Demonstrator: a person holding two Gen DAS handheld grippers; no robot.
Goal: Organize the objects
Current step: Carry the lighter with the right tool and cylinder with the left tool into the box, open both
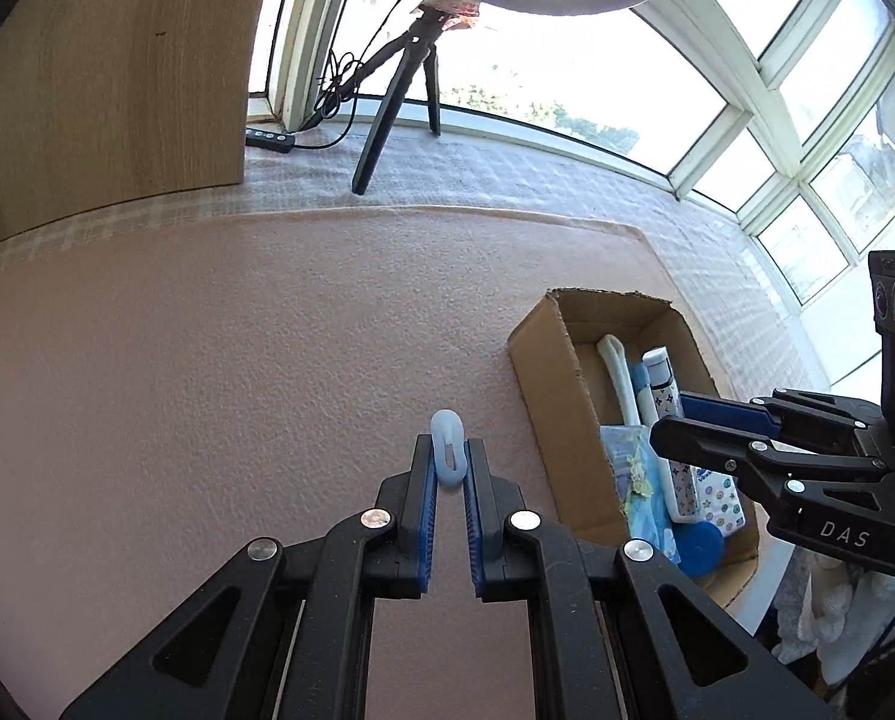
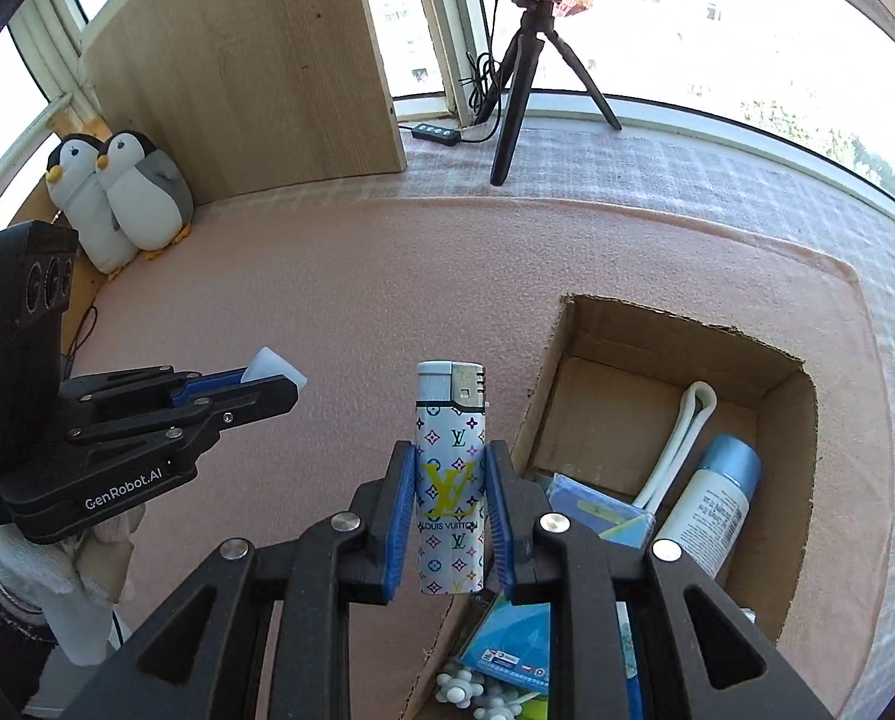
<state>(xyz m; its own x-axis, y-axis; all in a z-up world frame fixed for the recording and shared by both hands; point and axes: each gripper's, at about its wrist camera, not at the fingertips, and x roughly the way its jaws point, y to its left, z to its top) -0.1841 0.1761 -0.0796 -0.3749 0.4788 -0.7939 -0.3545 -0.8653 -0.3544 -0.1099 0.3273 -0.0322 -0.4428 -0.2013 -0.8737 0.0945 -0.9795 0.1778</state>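
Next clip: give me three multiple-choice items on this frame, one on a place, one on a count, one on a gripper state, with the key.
1. Where is the spray can?
A. inside the cardboard box
B. on the pink mat
C. beside the tripod

2. How many plush penguins show?
A. one
B. two
C. three

3. What does the right gripper hold?
A. nothing
B. a pale blue clip
C. a patterned lighter

Key: A, it lies in the box; B, two sit together; C, the jaws clamp the lighter, while the left gripper has the clip.
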